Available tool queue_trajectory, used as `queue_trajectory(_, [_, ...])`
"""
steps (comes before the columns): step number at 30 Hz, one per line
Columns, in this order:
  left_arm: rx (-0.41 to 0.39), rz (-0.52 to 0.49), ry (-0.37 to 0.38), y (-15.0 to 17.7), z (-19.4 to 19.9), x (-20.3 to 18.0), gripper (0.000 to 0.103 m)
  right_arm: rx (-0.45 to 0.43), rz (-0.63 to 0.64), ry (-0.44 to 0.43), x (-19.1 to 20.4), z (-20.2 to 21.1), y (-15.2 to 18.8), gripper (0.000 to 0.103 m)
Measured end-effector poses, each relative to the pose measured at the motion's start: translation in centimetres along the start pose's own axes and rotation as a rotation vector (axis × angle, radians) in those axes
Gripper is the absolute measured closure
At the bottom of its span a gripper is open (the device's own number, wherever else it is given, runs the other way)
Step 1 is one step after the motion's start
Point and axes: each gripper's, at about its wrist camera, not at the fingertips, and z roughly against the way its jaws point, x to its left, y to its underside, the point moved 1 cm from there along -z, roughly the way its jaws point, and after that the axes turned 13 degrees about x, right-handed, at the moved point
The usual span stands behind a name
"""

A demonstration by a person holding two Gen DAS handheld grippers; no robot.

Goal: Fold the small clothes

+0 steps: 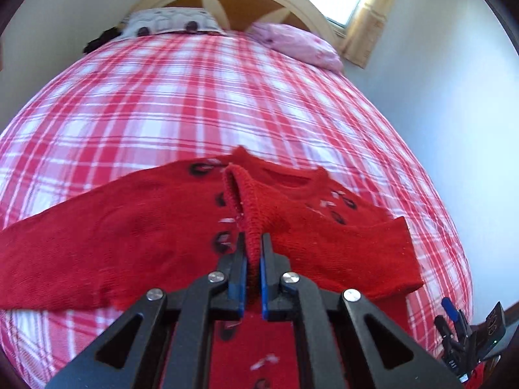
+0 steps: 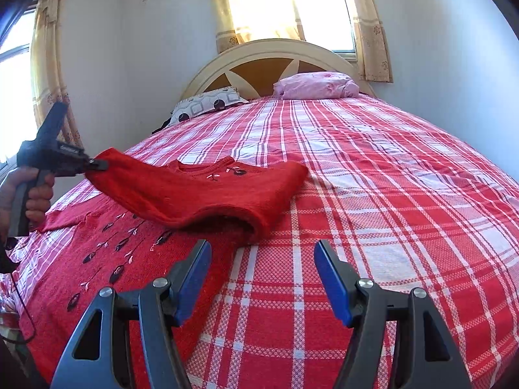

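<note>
The left claw (image 1: 252, 243) is clamped tight on the ribbed cuff of a sleeve (image 1: 246, 207) of the red sweater (image 1: 129, 227), its blue pads (image 1: 240, 278) nearly together with only the knit pinched between them. In the right wrist view that same claw (image 2: 100, 164) is raised above the bed, held by a hand (image 2: 35, 191) at the left edge of the frame, and the sleeve hangs from it and drapes over the sweater's chest, where the neckline (image 2: 207, 167) and a little embroidery show. The right claw (image 2: 262, 253) stands apart, jaws wide, holding nothing; it hovers over the plaid bedspread (image 2: 373, 194) just beside the sweater's right edge, and whether its left pad (image 2: 191, 278) touches the knit cannot be told. The sweater lies spread on the near left part of the bed, front up, with rows of dark and pale embroidered motifs (image 2: 113, 259) running down it. Its lower hem and far left side are cut off by the frame, and in the left wrist view the claw's black arms hide the middle of the garment. Blur softens the plaid and the motifs there. At the head of the bed lie a patterned pillow (image 2: 207, 103) and a pink pillow (image 2: 318, 86), below the curved headboard (image 2: 259, 52) and a curtained window (image 2: 318, 9).
</note>
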Motion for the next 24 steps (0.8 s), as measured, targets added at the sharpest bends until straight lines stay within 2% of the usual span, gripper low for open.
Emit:
queue_trajectory(13, [0.002, 0.113, -0.01, 2.3, 0.1, 6.2, 0.097, 0.008, 0.003, 0.015, 0.2, -0.3, 0.1, 0.036])
queue_trajectory(24, [0.078, 0.178, -0.021, 4.6, -3.4, 8.5, 0.097, 0.021, 0.003, 0.021, 0.3, -0.5, 0.1, 0.036])
